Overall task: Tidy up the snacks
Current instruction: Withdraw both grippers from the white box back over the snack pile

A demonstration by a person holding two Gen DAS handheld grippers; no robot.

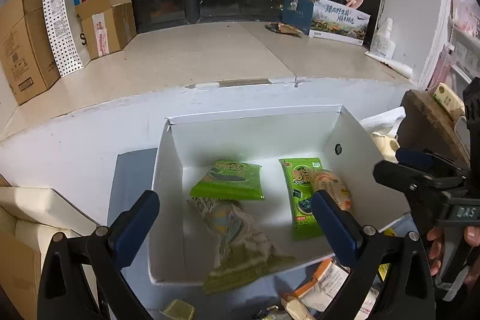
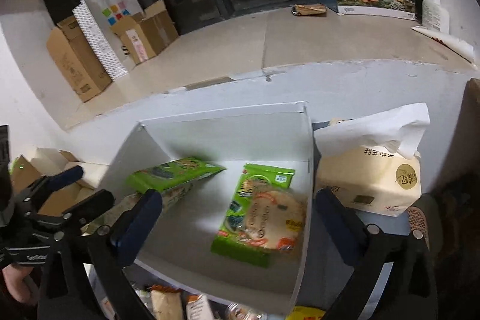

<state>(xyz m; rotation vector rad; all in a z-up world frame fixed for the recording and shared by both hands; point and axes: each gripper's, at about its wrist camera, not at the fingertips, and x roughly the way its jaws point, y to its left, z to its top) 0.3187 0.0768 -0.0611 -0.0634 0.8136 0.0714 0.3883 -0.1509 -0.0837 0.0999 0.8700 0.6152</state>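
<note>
White box (image 1: 351, 137) holds four snack packets. Right green packet (image 1: 300, 194) lies lengthwise near-to-far, a round cracker pack (image 2: 274, 221) overlapping it; left green packet (image 1: 229, 180) lies crosswise. Left gripper (image 1: 237, 218) and right gripper (image 2: 237, 224) both released (nothing between fingers).

White box (image 1: 255, 128) showing two bright green seaweed packets (image 1: 229, 180) — dark blue-green print — beside a pale orange-trimmed round snack (image 2: 274, 219); cream tissue pack (image 2: 369, 182), black-dotted white bag (image 1: 58, 20) and brown cartons (image 1: 22, 41) standing behind.
</note>
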